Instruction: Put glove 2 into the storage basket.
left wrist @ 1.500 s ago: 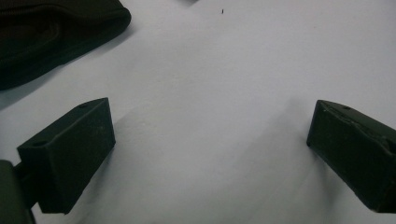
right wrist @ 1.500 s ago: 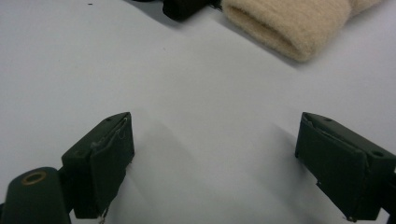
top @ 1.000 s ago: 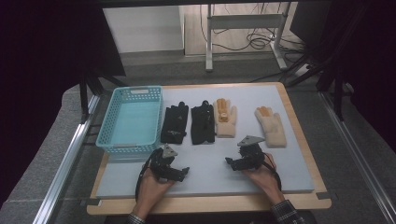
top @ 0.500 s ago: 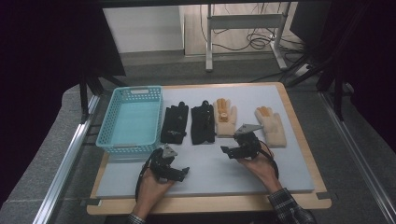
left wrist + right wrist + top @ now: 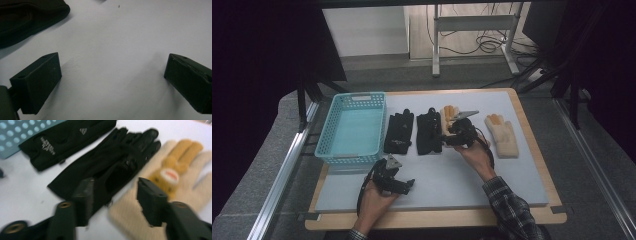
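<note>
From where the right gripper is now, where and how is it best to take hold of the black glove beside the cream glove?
Probably the cuff end of the black glove, coming from above. It lies flat with its cuff toward the person, beside the cream glove. The right gripper hovers over that end, its jaws just closing, nothing pinched yet. Pinch only the black edge, since the two gloves lie close.
</note>
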The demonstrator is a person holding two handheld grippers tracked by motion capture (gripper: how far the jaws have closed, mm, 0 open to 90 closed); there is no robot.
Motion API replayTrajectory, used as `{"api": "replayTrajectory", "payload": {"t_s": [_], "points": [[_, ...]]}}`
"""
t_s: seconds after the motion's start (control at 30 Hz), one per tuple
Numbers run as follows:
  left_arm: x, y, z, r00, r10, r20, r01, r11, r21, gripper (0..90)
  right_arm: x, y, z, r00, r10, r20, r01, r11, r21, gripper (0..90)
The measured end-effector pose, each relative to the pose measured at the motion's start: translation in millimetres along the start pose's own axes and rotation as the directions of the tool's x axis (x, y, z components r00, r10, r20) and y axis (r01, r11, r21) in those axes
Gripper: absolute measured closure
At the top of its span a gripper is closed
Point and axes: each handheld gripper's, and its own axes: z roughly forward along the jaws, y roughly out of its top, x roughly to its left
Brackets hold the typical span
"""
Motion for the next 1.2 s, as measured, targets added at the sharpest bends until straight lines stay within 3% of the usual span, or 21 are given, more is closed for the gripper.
{"api": "replayTrajectory", "payload": {"t_s": [0.1,0.23,0.33,0.5,0.63,0.8,0.87,0.9,0.93,0.97,1.0,1.03,1.1,1.2], "points": [[0.2,0.0,-0.1,1.0000,0.003,0.000,-0.003,1.0000,0.002,1.3,-2.4,8.8,10.0,0.9999,-0.013,0.010,0.013,1.000,0.001,62.5],[0.1,0.0,-0.1,1.0000,0.001,0.001,-0.001,1.0000,0.001,1.3,-4.6,16.1,25.7,0.9998,-0.014,0.017,0.014,1.000,0.016,63.2],[0.2,0.0,-0.1,1.0000,0.002,0.001,-0.002,1.0000,0.000,1.3,-7.5,20.0,37.6,0.9995,-0.001,0.031,0.000,1.000,0.018,52.3],[0.1,0.0,0.0,1.0000,0.000,0.002,0.000,1.0000,0.000,1.4,-12.4,24.8,55.8,0.9987,0.029,0.042,-0.030,0.999,0.025,43.7],[0.1,-0.1,-0.1,1.0000,0.000,0.002,0.000,1.0000,0.000,1.4,-9.4,27.7,73.4,0.9968,0.006,0.080,-0.011,0.998,0.062,40.7],[0.0,0.0,-0.1,1.0000,0.000,0.002,0.000,1.0000,0.000,1.4,-9.7,25.3,85.6,0.9963,-0.020,0.084,0.012,0.995,0.096,39.4],[0.0,0.0,0.0,1.0000,0.000,0.002,0.000,1.0000,0.000,1.4,-13.0,24.8,86.8,0.9975,0.020,0.068,-0.026,0.995,0.095,45.3],[0.0,0.0,0.0,1.0000,0.000,0.002,0.000,1.0000,0.000,1.4,-13.9,24.0,85.8,0.9970,0.032,0.070,-0.039,0.995,0.091,53.6],[0.0,0.0,0.0,1.0000,0.000,0.002,0.000,1.0000,0.000,1.4,-13.9,24.0,85.8,0.9970,0.032,0.070,-0.039,0.995,0.091,53.6],[0.0,0.0,0.0,1.0000,0.000,0.001,0.000,1.0000,0.000,1.4,-13.3,23.7,84.8,0.9969,0.039,0.068,-0.045,0.995,0.089,64.5],[0.0,0.0,0.0,1.0000,0.000,0.002,0.000,1.0000,0.000,1.4,-13.3,23.7,84.8,0.9969,0.039,0.068,-0.045,0.995,0.089,64.5],[0.0,0.0,0.0,1.0000,-0.001,0.001,0.001,1.0000,0.001,1.4,-11.3,23.4,85.0,0.9972,0.070,0.026,-0.072,0.993,0.092,79.7],[0.0,0.0,0.0,1.0000,0.000,0.002,0.000,1.0000,0.001,1.3,-10.1,23.0,85.4,0.9976,0.066,0.017,-0.068,0.994,0.087,81.5],[0.0,0.0,0.1,1.0000,-0.001,0.002,0.001,1.0000,0.001,1.4,-5.7,25.4,84.6,0.9970,0.066,0.039,-0.070,0.993,0.100,83.1]]}}
